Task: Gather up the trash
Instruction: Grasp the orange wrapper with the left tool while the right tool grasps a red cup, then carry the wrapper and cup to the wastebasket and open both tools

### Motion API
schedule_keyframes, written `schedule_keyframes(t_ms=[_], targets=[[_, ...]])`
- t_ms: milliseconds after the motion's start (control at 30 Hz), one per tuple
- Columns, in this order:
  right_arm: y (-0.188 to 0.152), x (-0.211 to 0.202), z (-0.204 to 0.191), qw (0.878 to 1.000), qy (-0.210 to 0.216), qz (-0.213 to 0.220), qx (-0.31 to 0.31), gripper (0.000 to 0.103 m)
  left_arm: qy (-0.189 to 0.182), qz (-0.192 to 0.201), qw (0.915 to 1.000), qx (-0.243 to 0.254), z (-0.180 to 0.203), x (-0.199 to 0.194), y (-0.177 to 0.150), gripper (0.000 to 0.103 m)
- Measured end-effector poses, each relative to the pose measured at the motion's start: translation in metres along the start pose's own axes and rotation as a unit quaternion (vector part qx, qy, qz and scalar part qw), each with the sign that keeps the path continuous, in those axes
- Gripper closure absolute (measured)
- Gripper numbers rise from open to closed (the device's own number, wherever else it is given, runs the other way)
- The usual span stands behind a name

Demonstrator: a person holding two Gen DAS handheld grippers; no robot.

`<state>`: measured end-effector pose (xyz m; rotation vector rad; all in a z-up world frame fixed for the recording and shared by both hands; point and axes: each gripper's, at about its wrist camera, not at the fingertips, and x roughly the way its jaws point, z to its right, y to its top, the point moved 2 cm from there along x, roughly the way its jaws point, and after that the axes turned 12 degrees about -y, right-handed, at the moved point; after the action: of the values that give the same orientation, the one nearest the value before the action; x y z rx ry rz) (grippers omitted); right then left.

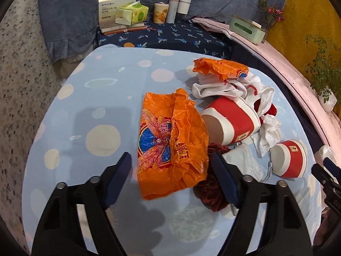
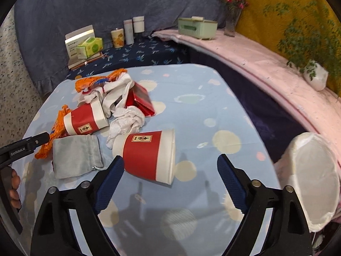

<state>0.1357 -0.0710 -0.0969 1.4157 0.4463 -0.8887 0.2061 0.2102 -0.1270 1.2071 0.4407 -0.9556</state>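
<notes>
Trash lies on a table with a light blue dotted cloth (image 1: 85,106). An orange plastic bag (image 1: 170,140) lies just ahead of my open, empty left gripper (image 1: 170,164), between the fingertips. A dark red crumpled thing (image 1: 211,194) lies under its right finger. Two red and white paper cups lie on their sides: one (image 2: 149,155) just ahead of my open, empty right gripper (image 2: 170,166), the other (image 2: 85,121) farther left. Crumpled white tissue (image 2: 127,121), a second orange bag (image 2: 96,81), a red packet (image 2: 142,100) and a grey pouch (image 2: 76,155) lie around them.
A white-lined bin (image 2: 313,181) stands off the table's right edge. Behind the table a dark blue surface holds a box, a tissue pack (image 1: 132,12) and bottles (image 1: 179,8). A pink ledge (image 2: 255,64) carries a green box and plants.
</notes>
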Motion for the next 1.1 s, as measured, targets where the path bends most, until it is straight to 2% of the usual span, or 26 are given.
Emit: schedule_keyframes(t_ms=[33, 100, 167, 267, 333, 367, 667, 900, 1100], targets=[[0.0, 0.005, -0.003, 1.0, -0.002, -0.002, -0.005, 0.025, -0.006, -0.005, 1.0, -0.002, -0.003, 0.003, 0.0, 0.044], [0.001, 0.015, -0.011, 1.0, 0.005, -0.009, -0.016, 0.033, -0.018, -0.013, 0.9997, -0.006, -0.005, 0.007, 0.0, 0.054], [0.0, 0.022, -0.017, 0.999, 0.019, -0.019, -0.022, 0.039, -0.034, -0.021, 0.9992, -0.008, -0.006, 0.01, -0.002, 0.071], [-0.002, 0.028, -0.023, 0.999, 0.032, -0.027, -0.031, 0.048, -0.044, -0.027, 0.9986, -0.005, -0.004, 0.012, -0.006, 0.081], [-0.003, 0.028, -0.025, 0.999, 0.036, -0.025, -0.032, 0.05, -0.045, -0.025, 0.9986, 0.001, -0.001, 0.01, -0.007, 0.085], [-0.004, 0.027, -0.026, 0.998, 0.04, -0.025, -0.032, 0.056, -0.046, -0.024, 0.9986, 0.002, 0.0, 0.009, -0.008, 0.087], [-0.01, 0.01, -0.026, 0.995, 0.093, -0.033, -0.03, 0.099, -0.048, 0.001, 0.9988, 0.007, 0.017, -0.017, -0.007, 0.09], [-0.014, -0.014, -0.028, 0.993, 0.114, -0.016, -0.029, 0.1, -0.06, 0.024, 0.9977, 0.022, 0.047, -0.047, -0.005, 0.091], [-0.005, -0.042, -0.01, 0.995, 0.102, 0.009, -0.008, 0.1, -0.081, 0.033, 0.9952, 0.044, 0.086, -0.066, -0.004, 0.091]])
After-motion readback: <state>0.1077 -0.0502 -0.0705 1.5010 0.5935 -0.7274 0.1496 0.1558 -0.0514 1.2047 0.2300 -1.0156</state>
